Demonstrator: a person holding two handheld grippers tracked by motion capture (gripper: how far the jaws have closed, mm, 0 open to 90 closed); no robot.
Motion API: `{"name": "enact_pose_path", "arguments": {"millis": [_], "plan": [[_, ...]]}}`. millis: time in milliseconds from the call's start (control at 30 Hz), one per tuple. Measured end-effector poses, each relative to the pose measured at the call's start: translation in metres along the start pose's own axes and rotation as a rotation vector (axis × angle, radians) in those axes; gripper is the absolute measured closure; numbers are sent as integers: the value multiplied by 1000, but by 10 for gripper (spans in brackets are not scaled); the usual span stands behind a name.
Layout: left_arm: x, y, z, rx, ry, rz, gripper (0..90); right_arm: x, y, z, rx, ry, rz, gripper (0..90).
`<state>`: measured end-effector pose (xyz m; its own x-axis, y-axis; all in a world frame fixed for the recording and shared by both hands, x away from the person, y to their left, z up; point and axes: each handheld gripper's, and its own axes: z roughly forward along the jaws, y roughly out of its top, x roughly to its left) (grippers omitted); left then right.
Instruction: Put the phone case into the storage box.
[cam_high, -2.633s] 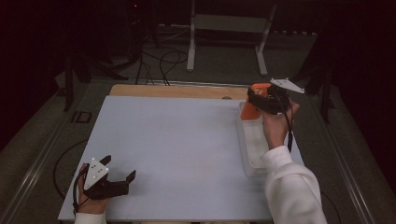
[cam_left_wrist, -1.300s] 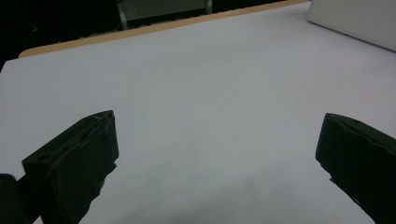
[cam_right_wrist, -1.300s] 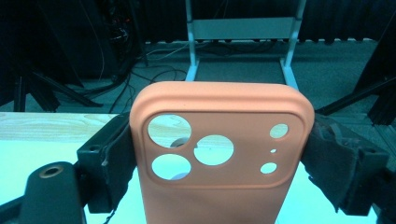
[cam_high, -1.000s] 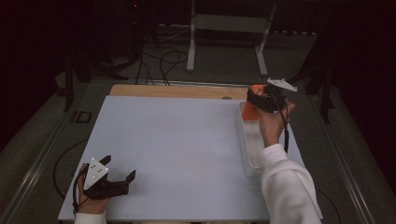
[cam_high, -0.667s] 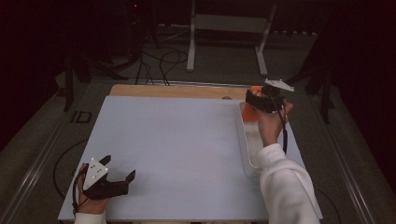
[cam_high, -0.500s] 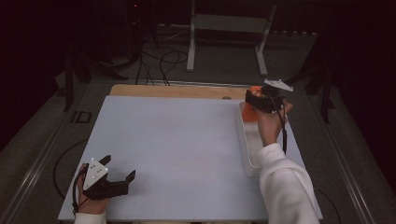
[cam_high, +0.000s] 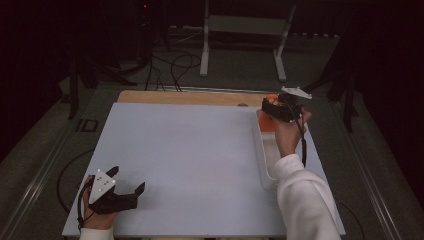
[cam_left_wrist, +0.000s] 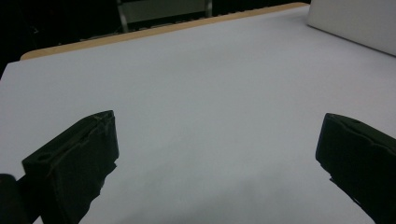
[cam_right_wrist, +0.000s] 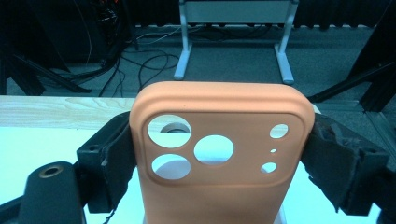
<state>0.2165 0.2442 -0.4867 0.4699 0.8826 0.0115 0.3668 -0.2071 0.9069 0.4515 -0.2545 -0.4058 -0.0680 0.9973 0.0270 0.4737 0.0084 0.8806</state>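
An orange phone case (cam_right_wrist: 219, 186) with several camera cut-outs stands upright between the jaws of my right gripper (cam_right_wrist: 217, 158), which is shut on its two long edges. In the high view that right gripper (cam_high: 275, 106) hovers over the far end of a white tray (cam_high: 265, 167) at the table's right side, and the orange phone case (cam_high: 266, 125) hangs below it. My left gripper (cam_high: 128, 178) rests at the near left of the white board, open, with nothing between its jaws. In its own view the left gripper (cam_left_wrist: 217, 154) frames bare white surface.
A white board (cam_high: 190, 160) covers most of the wooden table (cam_high: 190, 97), whose far strip stays bare. The tray's side (cam_left_wrist: 355, 23) shows at the upper right of the left gripper view. Beyond the table stand a grey metal stand (cam_high: 245, 30) and floor cables (cam_high: 170, 65).
My right gripper has drifted slightly left with the orange phone case still in it. The left gripper has stayed where it was.
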Motion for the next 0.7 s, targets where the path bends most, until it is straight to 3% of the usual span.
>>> {"name": "enact_pose_path", "arguments": {"millis": [700], "plan": [[0, 0, 0, -2, -1, 1, 0, 3, -7, 7, 23, -2, -9, 162]]}}
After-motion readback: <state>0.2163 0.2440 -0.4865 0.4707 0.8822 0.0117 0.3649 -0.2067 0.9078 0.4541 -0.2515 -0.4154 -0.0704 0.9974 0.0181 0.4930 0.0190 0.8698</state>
